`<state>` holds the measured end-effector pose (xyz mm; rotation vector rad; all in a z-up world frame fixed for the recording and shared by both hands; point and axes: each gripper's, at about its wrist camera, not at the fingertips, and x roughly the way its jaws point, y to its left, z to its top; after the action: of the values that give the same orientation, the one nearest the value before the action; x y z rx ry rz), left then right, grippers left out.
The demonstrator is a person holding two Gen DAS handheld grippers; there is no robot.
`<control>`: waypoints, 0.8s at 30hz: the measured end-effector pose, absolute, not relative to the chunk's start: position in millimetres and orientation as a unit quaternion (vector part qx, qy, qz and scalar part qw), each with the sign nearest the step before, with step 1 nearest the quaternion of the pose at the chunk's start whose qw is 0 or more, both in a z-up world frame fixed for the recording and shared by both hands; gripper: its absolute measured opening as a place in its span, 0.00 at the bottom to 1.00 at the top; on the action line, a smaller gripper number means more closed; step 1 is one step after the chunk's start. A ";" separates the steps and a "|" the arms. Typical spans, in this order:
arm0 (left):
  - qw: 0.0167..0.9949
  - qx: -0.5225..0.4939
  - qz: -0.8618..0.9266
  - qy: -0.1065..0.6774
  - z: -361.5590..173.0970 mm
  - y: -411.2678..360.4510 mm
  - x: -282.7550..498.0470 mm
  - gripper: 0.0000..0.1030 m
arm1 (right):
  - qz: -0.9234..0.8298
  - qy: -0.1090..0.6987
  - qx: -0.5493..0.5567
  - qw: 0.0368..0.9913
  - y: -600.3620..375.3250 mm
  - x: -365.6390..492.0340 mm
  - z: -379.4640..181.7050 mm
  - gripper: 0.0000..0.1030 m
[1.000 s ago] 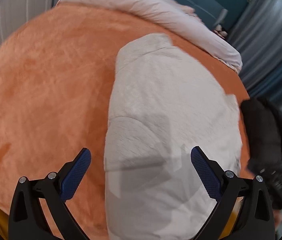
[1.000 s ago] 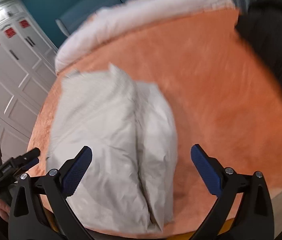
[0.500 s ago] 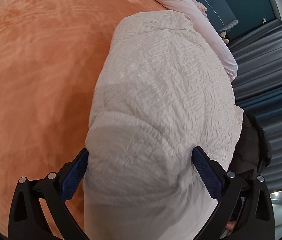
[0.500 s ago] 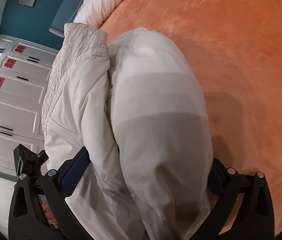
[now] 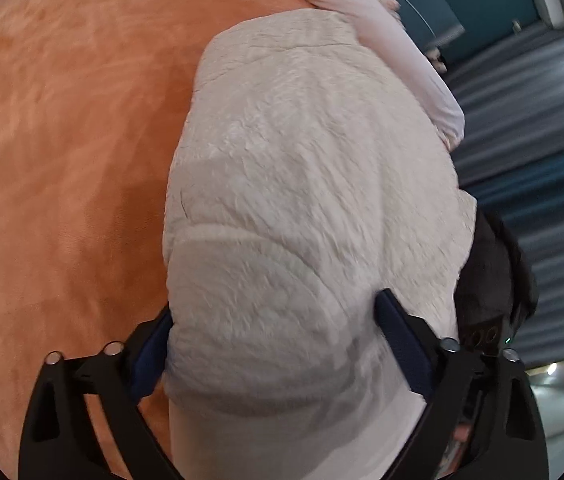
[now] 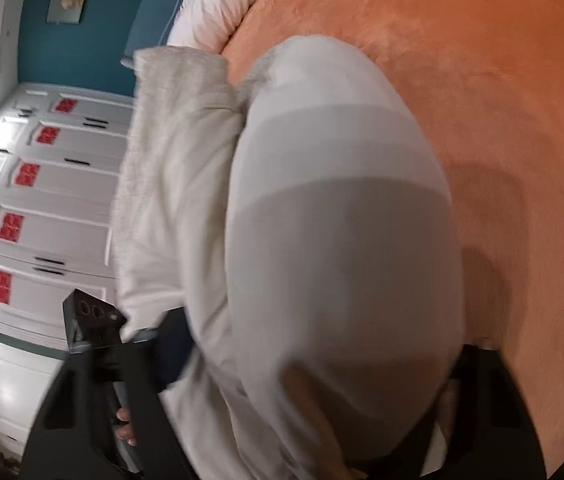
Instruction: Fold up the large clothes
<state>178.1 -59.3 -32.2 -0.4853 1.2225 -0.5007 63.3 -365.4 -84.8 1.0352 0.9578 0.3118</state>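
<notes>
An orange plush bedspread point(image 5: 62, 152) covers the bed, with a white pillow point(image 5: 393, 32) along its far edge, teal wall and white panelled cupboards point(image 6: 42, 200) beyond. The bulky cream garment point(image 5: 301, 200) lies folded near the bed's near edge. The left gripper point(image 5: 278, 344) and right gripper point(image 6: 313, 356) each straddle it with fingers spread wide against its sides.

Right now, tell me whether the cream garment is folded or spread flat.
Folded. The cream garment lies as a bulky bundle of two stacked layers with a crease between them on the orange bedspread.
</notes>
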 end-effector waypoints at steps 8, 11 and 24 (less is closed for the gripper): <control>0.758 -0.161 -0.273 0.570 -15.8 -60.9 109.4 0.74 | 0.131 0.437 0.490 0.742 -356.1 -23.8 -80.8 0.36; 0.754 -0.160 -0.277 0.573 -16.8 -56.2 85.4 0.74 | 0.129 0.439 0.491 0.742 -351.3 -48.3 -80.1 0.35; 0.801 -0.169 -0.336 0.465 80.9 -48.3 73.3 0.65 | 0.206 0.317 0.422 0.824 -325.5 -67.6 31.7 0.25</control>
<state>73.3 -48.3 80.9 -0.3628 0.9977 -0.7195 -67.6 -325.5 31.7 0.8967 0.6735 0.4375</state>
